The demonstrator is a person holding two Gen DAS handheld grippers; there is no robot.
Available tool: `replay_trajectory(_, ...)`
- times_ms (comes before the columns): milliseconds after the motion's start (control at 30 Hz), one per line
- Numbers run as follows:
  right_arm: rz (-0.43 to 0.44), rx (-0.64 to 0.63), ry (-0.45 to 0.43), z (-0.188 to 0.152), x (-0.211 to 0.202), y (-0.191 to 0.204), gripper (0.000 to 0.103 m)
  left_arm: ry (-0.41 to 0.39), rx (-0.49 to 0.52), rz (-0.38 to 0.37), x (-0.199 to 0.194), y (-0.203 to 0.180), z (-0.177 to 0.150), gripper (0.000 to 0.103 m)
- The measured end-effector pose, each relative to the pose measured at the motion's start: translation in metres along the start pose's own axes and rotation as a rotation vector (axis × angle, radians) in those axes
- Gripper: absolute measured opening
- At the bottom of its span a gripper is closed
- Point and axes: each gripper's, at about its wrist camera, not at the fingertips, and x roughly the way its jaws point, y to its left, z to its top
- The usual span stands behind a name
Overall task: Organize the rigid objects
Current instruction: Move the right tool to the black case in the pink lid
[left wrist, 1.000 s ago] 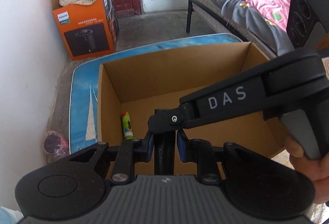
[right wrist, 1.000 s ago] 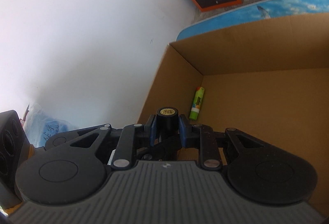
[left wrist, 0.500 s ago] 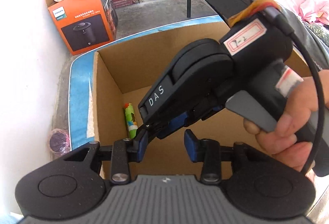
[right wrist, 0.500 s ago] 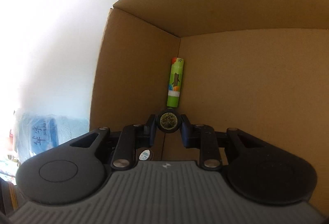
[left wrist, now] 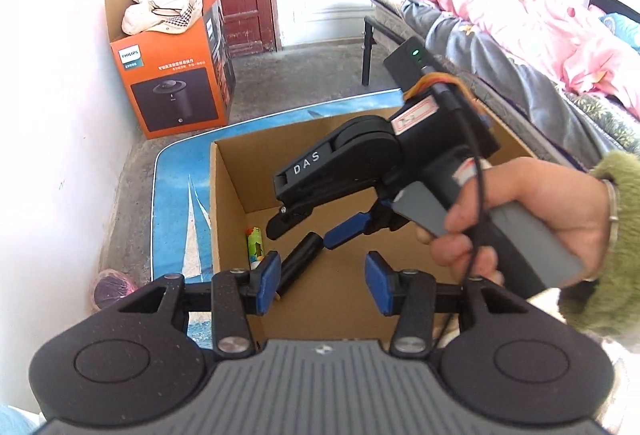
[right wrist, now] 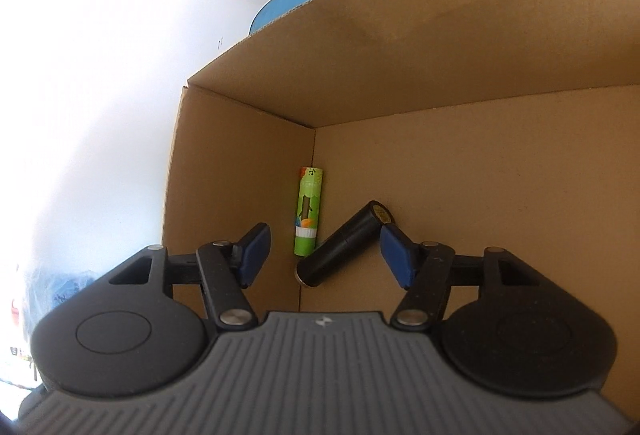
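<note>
The smooth black cylindrical tube (right wrist: 344, 245) lies slanted on the floor of the open brown cardboard box (right wrist: 460, 47), its near end touching the green printed tube (right wrist: 307, 210); the right tool (right wrist: 326, 253), jaws just opened and empty, hovers nearest, while the left tool (left wrist: 322, 281) stands apart, empty

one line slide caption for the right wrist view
Right tongs, just opened, above a black cylinder lying beside a green tube in the cardboard box.

The open brown corrugated-cardboard box (right wrist: 440, 83) looks matt and slightly fibrous; the black cylindrical tube (right wrist: 344, 241) has a smooth satin plastic-like body; the green printed tube (right wrist: 307, 211) shows a glossy paper-like label.
</note>
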Motion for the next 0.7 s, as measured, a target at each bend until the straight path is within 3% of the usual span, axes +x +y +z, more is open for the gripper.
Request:
replay_trajectory(200, 0.015, -0.020, -0.035, -0.004, -0.020, 0.008, 0.062, -0.068, -0.058, -0.005, -0.043, 0.004, -0.019, 0.050)
replay_trajectory(400, 0.077, -0.100, -0.123, -0.035, -0.081, 0.019, 0.062, -0.146, -0.101, -0.014, -0.088, 0.009, -0.049, 0.063)
replay_trajectory(533, 0.131, -0.180, -0.197, -0.080, -0.133, 0.025, 0.062, -0.153, -0.120, -0.027, -0.105, 0.011, -0.077, 0.067)
replay_trajectory(700, 0.196, -0.290, -0.316, -0.159, -0.195, 0.027, 0.062, -0.127, -0.148, -0.041, -0.110, 0.013, -0.117, 0.067)
